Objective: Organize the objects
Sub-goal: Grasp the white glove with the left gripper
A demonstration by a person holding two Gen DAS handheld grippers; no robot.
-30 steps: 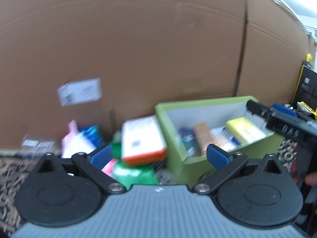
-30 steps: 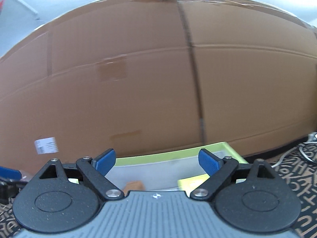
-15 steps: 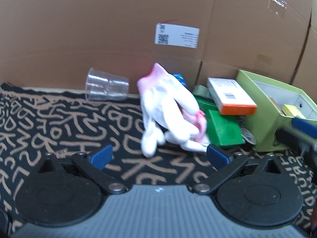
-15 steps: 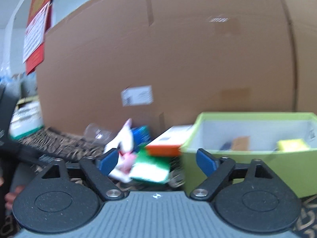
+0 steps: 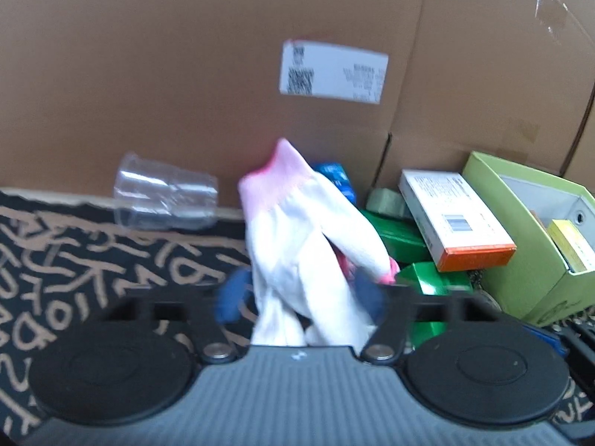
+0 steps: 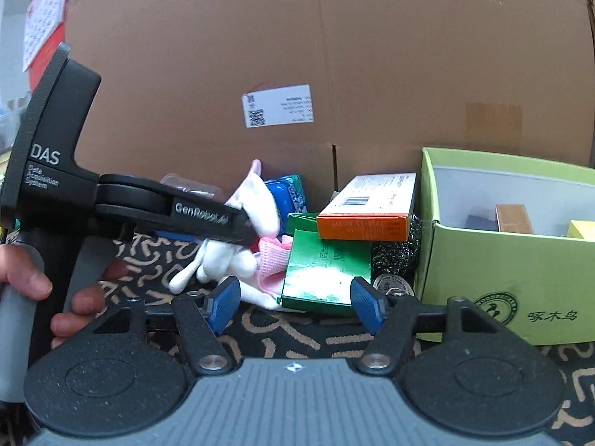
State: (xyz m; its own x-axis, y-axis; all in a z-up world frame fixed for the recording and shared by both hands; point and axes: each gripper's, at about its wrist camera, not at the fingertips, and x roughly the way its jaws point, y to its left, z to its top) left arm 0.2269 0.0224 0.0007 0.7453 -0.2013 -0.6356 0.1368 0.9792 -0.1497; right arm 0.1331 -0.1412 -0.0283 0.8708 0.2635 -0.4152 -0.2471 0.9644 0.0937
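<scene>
A white glove with a pink cuff (image 5: 305, 238) lies on a pile by the cardboard wall. My left gripper (image 5: 299, 297) has its jaws closing on either side of the glove; its blue pads are blurred and I see no firm pinch. In the right wrist view the left gripper (image 6: 245, 223) reaches the glove (image 6: 260, 200) from the left. My right gripper (image 6: 293, 306) is open with its jaws closing and nothing between the pads. It hangs just short of a green box (image 6: 323, 267).
An orange and white box (image 6: 372, 204) lies on the green boxes. A lime open box (image 6: 502, 271) with small packs stands to the right. A clear plastic cup (image 5: 163, 200) lies on its side at left. A steel scourer (image 6: 390, 256), a blue packet (image 6: 286, 193) and a hand (image 6: 29, 278) on the left handle show.
The left gripper came down and closer to the glove, and its jaws narrowed around it. The right view swung from the cardboard to the pile, and its jaws narrowed somewhat.
</scene>
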